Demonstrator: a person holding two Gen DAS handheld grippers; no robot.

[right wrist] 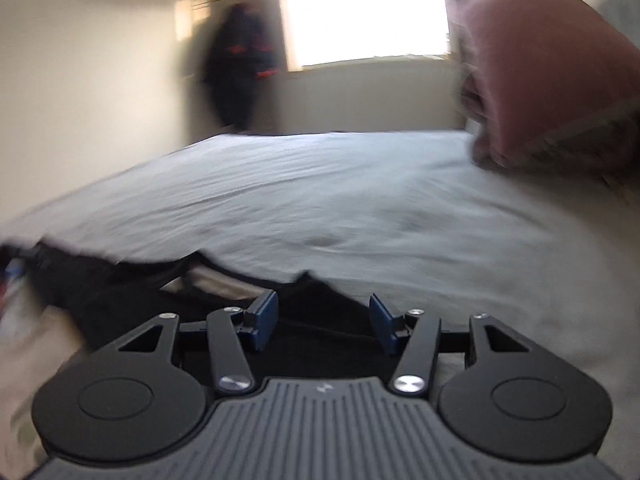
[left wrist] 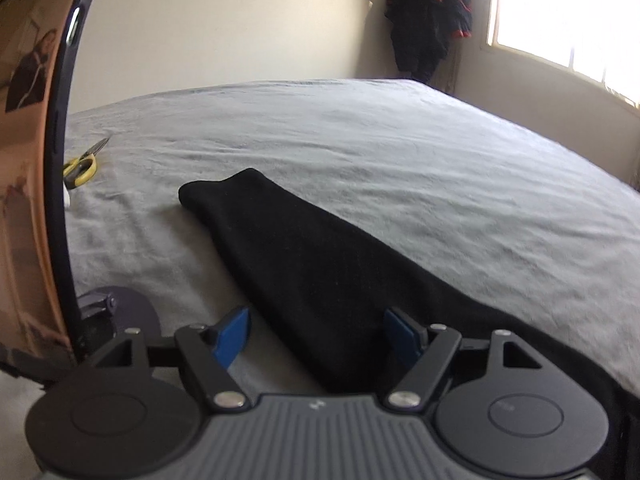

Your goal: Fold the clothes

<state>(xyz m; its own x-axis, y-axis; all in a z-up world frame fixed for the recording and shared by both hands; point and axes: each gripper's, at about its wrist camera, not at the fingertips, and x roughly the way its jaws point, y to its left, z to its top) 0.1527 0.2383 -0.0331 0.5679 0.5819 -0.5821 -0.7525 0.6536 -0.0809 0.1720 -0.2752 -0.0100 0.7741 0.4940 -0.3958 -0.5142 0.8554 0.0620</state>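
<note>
A black garment (left wrist: 304, 264) lies on the grey bed sheet (left wrist: 400, 160), one long folded part reaching away toward the upper left. My left gripper (left wrist: 318, 334) hovers at its near end, open, with the cloth running between the blue pads (left wrist: 234, 336), which do not press on it. In the blurred right wrist view the same black garment (right wrist: 100, 284) is rumpled at the lower left, showing a pale inner patch. My right gripper (right wrist: 323, 320) stands open over its edge, with black cloth beneath and between the jaws and no visible grip.
Yellow-handled scissors (left wrist: 82, 166) lie on the sheet at the far left. A phone on a stand (left wrist: 60, 120) rises along the left edge. A dark jacket (left wrist: 430, 20) hangs in the corner beside a bright window (left wrist: 560, 8). A pink pillow (right wrist: 540, 60) sits at the right.
</note>
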